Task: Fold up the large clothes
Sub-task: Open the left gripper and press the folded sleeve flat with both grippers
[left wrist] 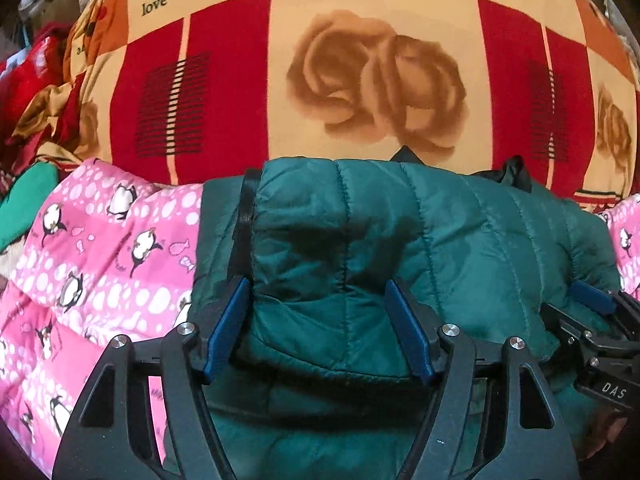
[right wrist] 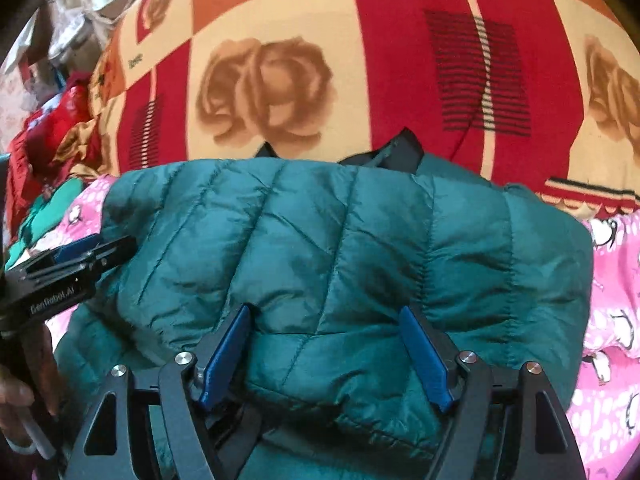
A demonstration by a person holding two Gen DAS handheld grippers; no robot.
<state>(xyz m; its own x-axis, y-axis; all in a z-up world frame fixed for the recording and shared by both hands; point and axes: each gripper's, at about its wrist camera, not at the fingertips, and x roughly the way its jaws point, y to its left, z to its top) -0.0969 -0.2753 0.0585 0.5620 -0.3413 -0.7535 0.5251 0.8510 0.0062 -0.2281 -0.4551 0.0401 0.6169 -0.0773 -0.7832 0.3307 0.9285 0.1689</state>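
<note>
Dark green quilted nylon fills the middle of both wrist views: a puffy jacket (left wrist: 360,240) lies bunched in a thick fold on a pink blanket (left wrist: 100,264) printed with penguins and white dots. Beyond the jacket spreads a bed cover (left wrist: 360,20) in red, orange and cream squares, with brown roses and the word "love". A bit of black lining or strap (right wrist: 400,152) pokes up at the jacket's far edge.

The left gripper (left wrist: 320,320) hangs over the left part of the jacket with its blue pads spread wide, one on each side of a raised hump of the padded cloth; the hump sits between the jaws, and whether the pads press on it cannot be told. No earlier picture is at hand, so only this stance is given.

The right gripper (right wrist: 326,346) stands over the right part of the jacket in the same way, jaws set wide apart around a puffed fold, the blue pads (right wrist: 426,360) close against the cloth on both sides. A grip cannot be confirmed here either.

Each gripper shows at the edge of the other's view. A hand (right wrist: 20,400) holding the left tool's handle appears low at the left of the right wrist view.
</note>
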